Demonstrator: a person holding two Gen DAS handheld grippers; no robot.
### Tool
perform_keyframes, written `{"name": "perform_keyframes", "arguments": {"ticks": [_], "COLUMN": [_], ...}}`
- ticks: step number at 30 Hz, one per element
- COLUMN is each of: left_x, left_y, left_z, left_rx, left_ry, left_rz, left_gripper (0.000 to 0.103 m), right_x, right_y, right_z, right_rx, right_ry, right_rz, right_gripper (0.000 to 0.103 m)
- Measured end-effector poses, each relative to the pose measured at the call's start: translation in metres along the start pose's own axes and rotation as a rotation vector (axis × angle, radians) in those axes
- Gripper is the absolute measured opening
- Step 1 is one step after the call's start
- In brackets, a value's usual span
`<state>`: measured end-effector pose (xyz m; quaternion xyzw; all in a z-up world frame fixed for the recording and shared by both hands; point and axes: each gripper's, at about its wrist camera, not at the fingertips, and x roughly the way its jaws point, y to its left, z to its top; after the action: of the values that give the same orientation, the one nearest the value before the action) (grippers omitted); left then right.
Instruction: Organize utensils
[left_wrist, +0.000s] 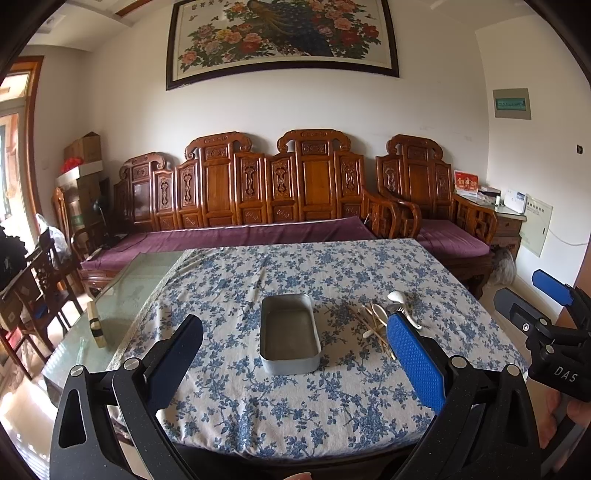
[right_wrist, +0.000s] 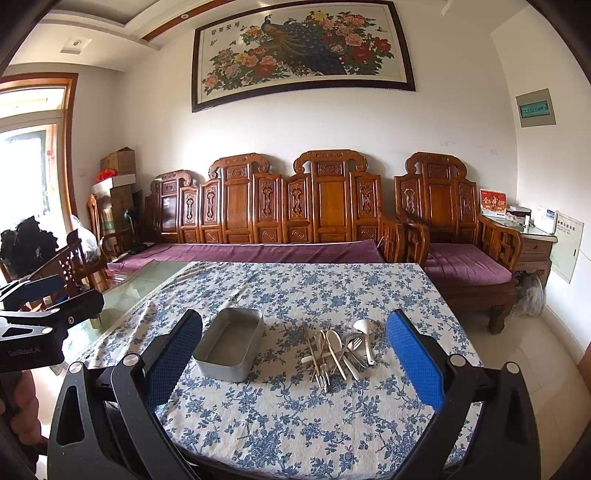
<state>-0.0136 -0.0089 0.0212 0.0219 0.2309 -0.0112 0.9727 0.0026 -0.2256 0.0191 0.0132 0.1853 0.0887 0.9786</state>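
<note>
An empty grey metal tin (left_wrist: 290, 338) sits on the blue floral tablecloth (left_wrist: 295, 406); it also shows in the right wrist view (right_wrist: 231, 345). To its right lies a pile of utensils (right_wrist: 340, 350): white spoons, metal forks and wooden chopsticks, partly hidden by my left finger in the left wrist view (left_wrist: 380, 321). My left gripper (left_wrist: 295, 354) is open and empty, above the table's near edge, facing the tin. My right gripper (right_wrist: 295, 354) is open and empty, facing the tin and pile. It also appears at the right of the left wrist view (left_wrist: 532, 299).
Bare glass tabletop (left_wrist: 122, 295) lies left of the cloth, with a small wooden block (left_wrist: 96, 325) on it. A carved wooden sofa with purple cushions (left_wrist: 240, 232) stands behind the table. Chairs (left_wrist: 40, 280) stand at left.
</note>
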Motion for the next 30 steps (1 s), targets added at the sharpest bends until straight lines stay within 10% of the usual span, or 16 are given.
{"name": "perform_keyframes", "arguments": {"ticks": [30], "left_x": [0.0019], "left_y": [-0.0037], "left_z": [-0.0004], "left_rx": [0.004], "left_ry": [0.015], "left_rz": [-0.015], "left_gripper": [0.096], "right_x": [-0.0014], "right_y": [-0.001], "right_z": [0.0014], "right_rx": [0.002], "right_ry": [-0.001], "right_rz": [0.0], "right_gripper": [0.101]}}
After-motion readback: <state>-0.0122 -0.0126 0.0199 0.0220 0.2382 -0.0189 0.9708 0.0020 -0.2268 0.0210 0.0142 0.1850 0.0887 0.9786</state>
